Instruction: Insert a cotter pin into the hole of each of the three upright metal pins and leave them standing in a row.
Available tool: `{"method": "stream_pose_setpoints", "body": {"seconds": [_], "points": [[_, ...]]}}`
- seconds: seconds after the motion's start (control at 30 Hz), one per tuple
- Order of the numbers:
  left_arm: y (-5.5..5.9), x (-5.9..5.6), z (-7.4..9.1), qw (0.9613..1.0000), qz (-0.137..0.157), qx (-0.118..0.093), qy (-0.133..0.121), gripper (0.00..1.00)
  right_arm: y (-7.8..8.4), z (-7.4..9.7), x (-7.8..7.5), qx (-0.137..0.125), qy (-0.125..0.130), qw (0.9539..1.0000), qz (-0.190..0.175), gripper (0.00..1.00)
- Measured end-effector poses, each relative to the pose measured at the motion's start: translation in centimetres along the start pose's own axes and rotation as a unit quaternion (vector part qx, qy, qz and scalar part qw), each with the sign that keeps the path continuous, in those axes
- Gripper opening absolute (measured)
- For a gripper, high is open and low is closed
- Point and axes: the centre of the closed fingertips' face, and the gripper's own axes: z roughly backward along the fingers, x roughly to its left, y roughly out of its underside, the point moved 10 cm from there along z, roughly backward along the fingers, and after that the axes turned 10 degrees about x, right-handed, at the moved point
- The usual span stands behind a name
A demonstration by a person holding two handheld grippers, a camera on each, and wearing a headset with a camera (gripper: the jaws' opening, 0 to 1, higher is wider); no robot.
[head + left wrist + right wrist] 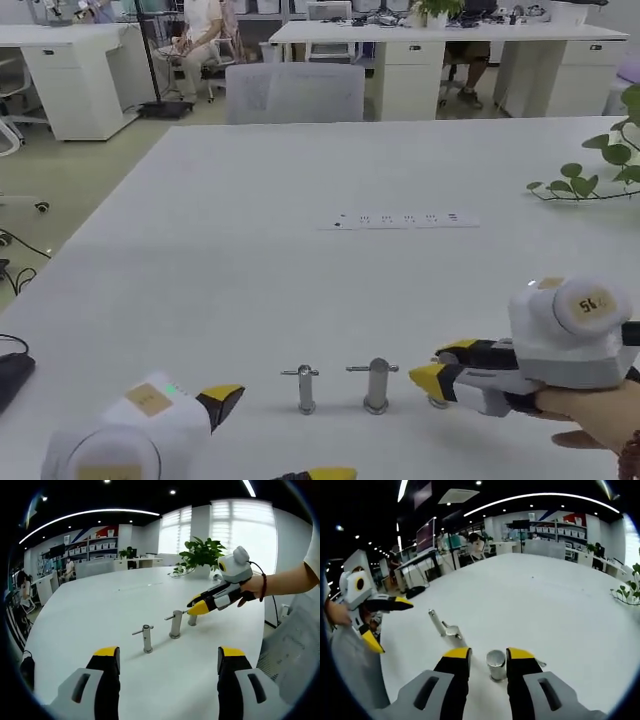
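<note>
The left gripper [169, 655] and right gripper [428, 363] are white-grey with black, yellow-tipped fingers [106, 661].

Three metal pins [146, 639] stand on the single white counter [300, 200], all on the near side of the power strip [405, 219]. After the first come the middle pin [175, 624] and the third pin [192, 620]. Two cotter pins [299, 372] show, each lying crosswise through a pin's top. There are two hand-held grippers, the left hand-held gripper [169, 655] and the right hand-held gripper [489, 655]. There is one power strip, and one plant [600, 165] lies to its right.
</note>
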Motion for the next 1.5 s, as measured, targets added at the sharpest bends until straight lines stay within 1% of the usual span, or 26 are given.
{"method": "stream_pose_setpoints", "body": {"seconds": [0.07, 0.13, 0.27, 0.43, 0.5, 0.57, 0.67, 0.73, 0.9, 1.03, 1.07, 1.2, 1.3, 1.33, 1.4, 1.47, 1.5], "points": [[0.0, 0.0, 0.0, 1.0000, -0.001, 0.001, -0.001, 0.79, 0.1, 0.0, 0.0, -0.001, 0.010, 0.9999, -0.001, 0.29], [0.0, 0.0, 0.0, 1.0000, -0.001, 0.001, 0.000, 0.79, 0.2, 0.1, 0.1, -0.002, 0.011, 0.9999, -0.001, 0.27], [-0.1, 0.1, 0.0, 1.0000, -0.001, 0.000, -0.001, 0.79, 0.3, 0.2, 0.2, -0.003, 0.025, 0.9997, -0.005, 0.26], [-0.1, 0.1, 0.0, 1.0000, -0.001, 0.001, 0.000, 0.79, 0.3, 0.2, 0.1, -0.003, 0.038, 0.9993, -0.002, 0.20], [-0.1, 0.1, 0.0, 1.0000, -0.002, 0.002, 0.000, 0.79, 0.4, 0.2, 0.0, -0.004, 0.040, 0.9992, -0.002, 0.19], [0.0, 0.1, 0.0, 1.0000, -0.002, 0.003, 0.000, 0.79, 0.4, 0.3, -0.1, -0.004, 0.043, 0.9991, 0.007, 0.16], [0.0, 0.1, -0.1, 1.0000, -0.001, 0.004, 0.000, 0.78, 0.6, 0.3, -0.1, -0.006, 0.038, 0.9992, 0.010, 0.16], [0.0, 0.1, -0.1, 1.0000, -0.002, 0.004, 0.000, 0.78, 0.6, 0.3, -0.2, -0.005, 0.035, 0.9991, 0.023, 0.16], [0.1, 0.1, -0.1, 1.0000, -0.002, 0.006, -0.001, 0.78, 0.5, 0.4, -0.3, -0.001, 0.023, 0.9984, 0.052, 0.15], [0.1, 0.1, -0.1, 1.0000, -0.002, 0.008, -0.001, 0.78, 0.5, 0.4, -0.7, 0.000, 0.008, 0.9978, 0.065, 0.15], [0.1, 0.1, -0.1, 1.0000, -0.003, 0.008, 0.000, 0.78, 0.4, 0.4, -0.8, 0.000, -0.001, 0.9976, 0.069, 0.15], [0.2, 0.0, -0.1, 0.9999, -0.004, 0.010, 0.001, 0.78, 0.4, 0.4, -1.3, 0.005, -0.026, 0.9961, 0.084, 0.15], [0.2, 0.0, -0.1, 0.9999, -0.004, 0.010, 0.002, 0.78, 0.3, 0.4, -1.5, 0.008, -0.045, 0.9943, 0.096, 0.15], [0.2, 0.0, -0.1, 0.9999, -0.004, 0.010, 0.002, 0.78, 0.2, 0.4, -1.6, 0.008, -0.052, 0.9930, 0.106, 0.15], [0.2, 0.0, -0.1, 0.9999, -0.004, 0.011, 0.001, 0.78, 0.2, 0.3, -1.9, 0.012, -0.065, 0.9917, 0.110, 0.15], [0.2, 0.0, -0.1, 0.9999, -0.004, 0.012, 0.001, 0.78, 0.1, 0.4, -2.2, 0.015, -0.077, 0.9895, 0.121, 0.15], [0.2, 0.0, -0.1, 0.9999, -0.004, 0.011, 0.001, 0.78, 0.0, 0.3, -2.2, 0.016, -0.084, 0.9875, 0.132, 0.15]]}}
